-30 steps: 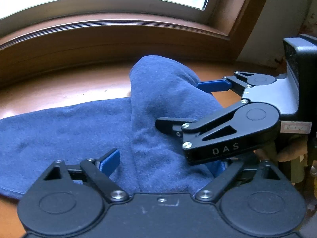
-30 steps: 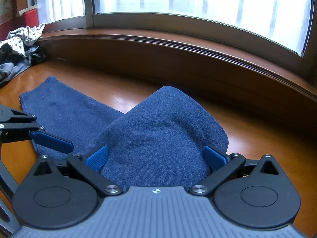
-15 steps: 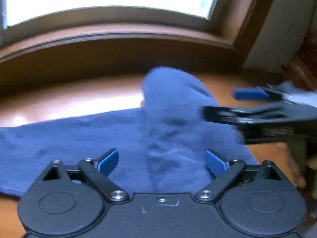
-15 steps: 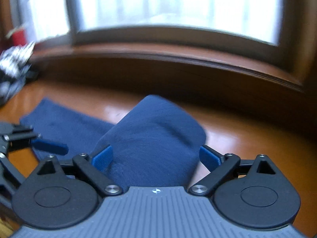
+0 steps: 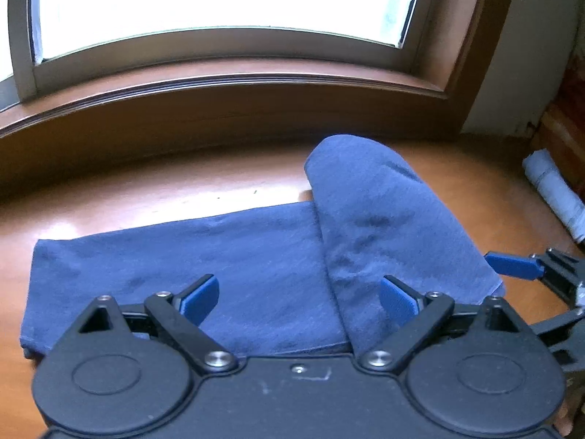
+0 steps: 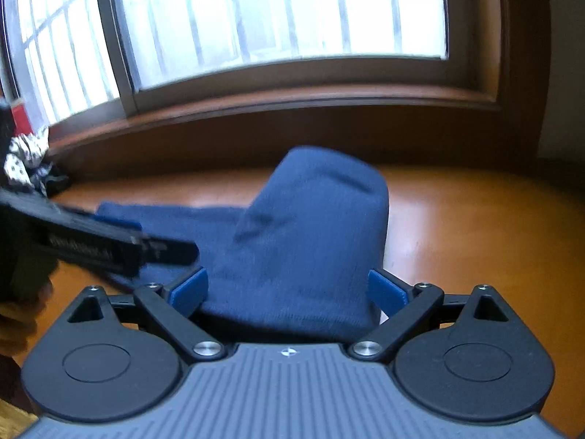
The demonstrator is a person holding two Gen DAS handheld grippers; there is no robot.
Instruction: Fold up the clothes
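Your left tool sits with its blue pads spread apart above the blue garment, gripping nothing. Your right tool is also spread wide, its pads on either side of the folded-over flap without pinching it. The garment lies flat on the wooden desk near the back edge below the window, one end doubled back over itself.
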